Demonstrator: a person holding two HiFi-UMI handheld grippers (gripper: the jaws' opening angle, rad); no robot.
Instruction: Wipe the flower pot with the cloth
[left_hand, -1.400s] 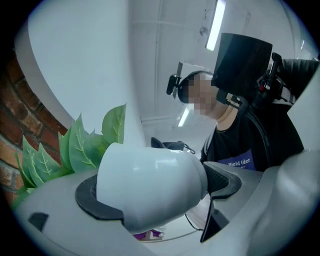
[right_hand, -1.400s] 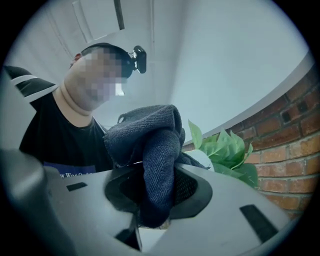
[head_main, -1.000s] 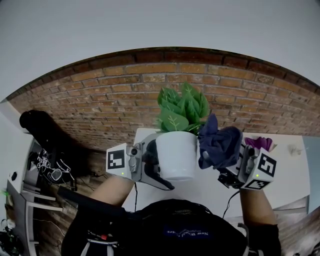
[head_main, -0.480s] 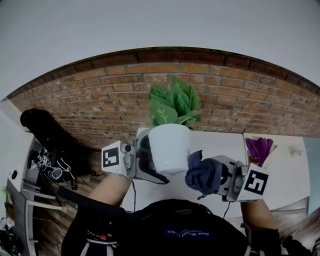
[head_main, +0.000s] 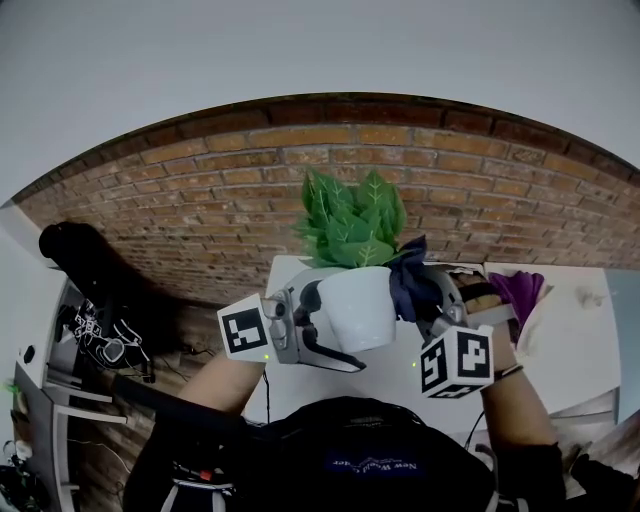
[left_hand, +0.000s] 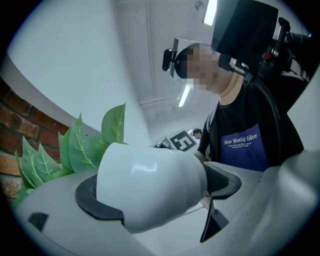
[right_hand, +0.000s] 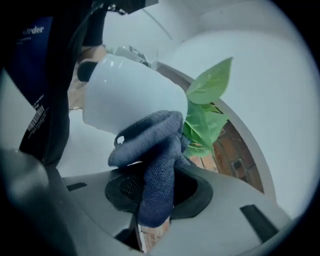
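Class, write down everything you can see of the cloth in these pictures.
The cloth is dark blue-grey and looks soft and knitted. It is bunched and folded, not spread out. The right claw is shut on its lower part, and a short tail hangs out below the jaws. Its upper bunch lies against the side of the white pot, close to the green leaves. In the head view it sits at the pot's right side, up near the rim.

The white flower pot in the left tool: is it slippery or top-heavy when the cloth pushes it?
The flower pot looks glossy and smooth, so it may slip in the left tool. Its tall plant probably makes it top-heavy. It seems rigid, likely breakable.
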